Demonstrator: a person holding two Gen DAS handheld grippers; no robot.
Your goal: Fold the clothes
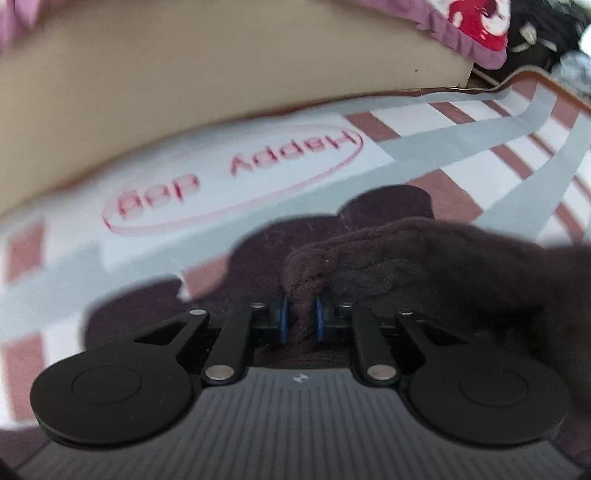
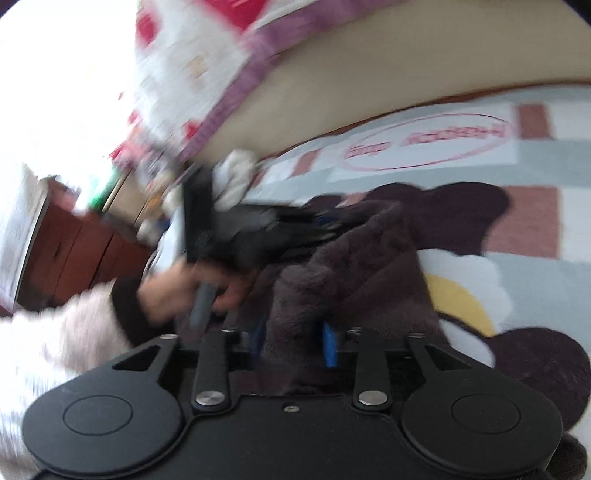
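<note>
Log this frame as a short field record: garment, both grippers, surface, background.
garment: dark brown fuzzy garment, bunched and lifted off the rug between the two grippers
left gripper: shut on a fold of the garment, blue pads pressed to the fabric
right gripper: garment lies between its jaws; whether the pads press is not clear
left hand: on the left gripper's handle, pale fuzzy sleeve
surface: patterned rug with an oval "Happy" print
background: beige bed side, purple-frilled bedding above
image quality: right wrist view motion-blurred
</note>
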